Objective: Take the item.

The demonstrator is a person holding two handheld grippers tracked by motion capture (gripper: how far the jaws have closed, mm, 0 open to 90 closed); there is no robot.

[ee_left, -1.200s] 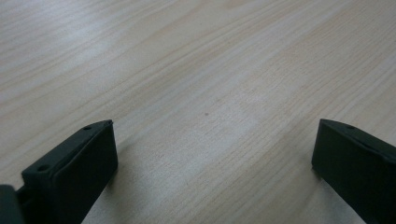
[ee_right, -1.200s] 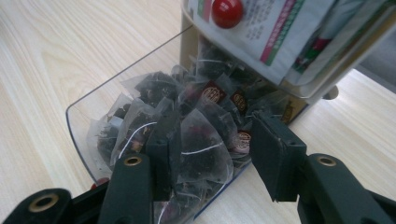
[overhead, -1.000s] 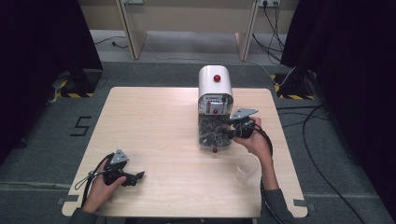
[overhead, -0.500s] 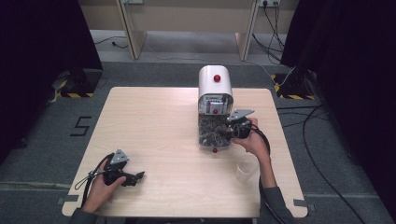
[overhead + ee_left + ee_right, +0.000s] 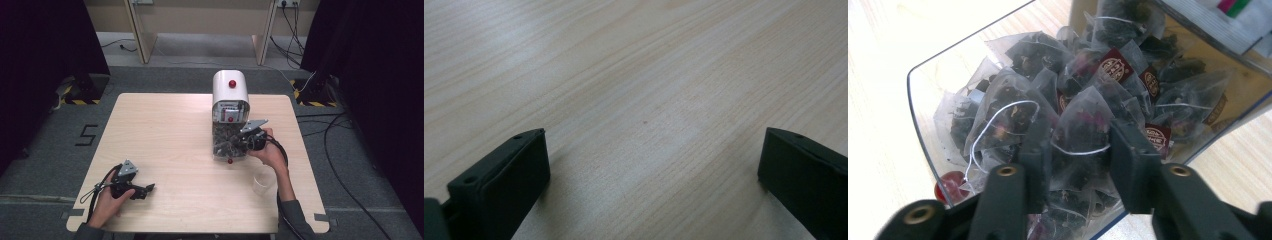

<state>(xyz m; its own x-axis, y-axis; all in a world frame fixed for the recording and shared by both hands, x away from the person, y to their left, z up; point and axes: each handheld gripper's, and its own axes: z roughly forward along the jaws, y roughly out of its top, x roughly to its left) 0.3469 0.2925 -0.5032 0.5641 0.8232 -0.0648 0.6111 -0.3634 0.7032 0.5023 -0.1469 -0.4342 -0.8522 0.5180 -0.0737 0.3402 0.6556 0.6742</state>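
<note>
Nearest in, left gripper (image 5: 142,189) parked low at the table's (image 5: 165,130) near left corner, jaws spread wide over bare wood, nothing between them, well away from the action. Out of this one, by the look of it. Across to the right: clear cup (image 5: 263,183) standing empty at the near right, just short of the right hand (image 5: 269,152). Further on, right gripper (image 5: 1079,150) down in the open tray (image 5: 928,145) at the dispenser's (image 5: 230,90) foot, jaws narrowed either side of one tea bag (image 5: 1081,131) on top of the heap. Bag dead centre between the jaws, point up, string across its face; pads touching its sides or very nearly, full pinch not certain from here. Right hand plainly the nearer one, already on it. Next call, probably: finish the squeeze, lift straight up clear of the neighbouring bags, then back toward the cup behind the hand. Risk: a second bag's string tagging along.
</note>
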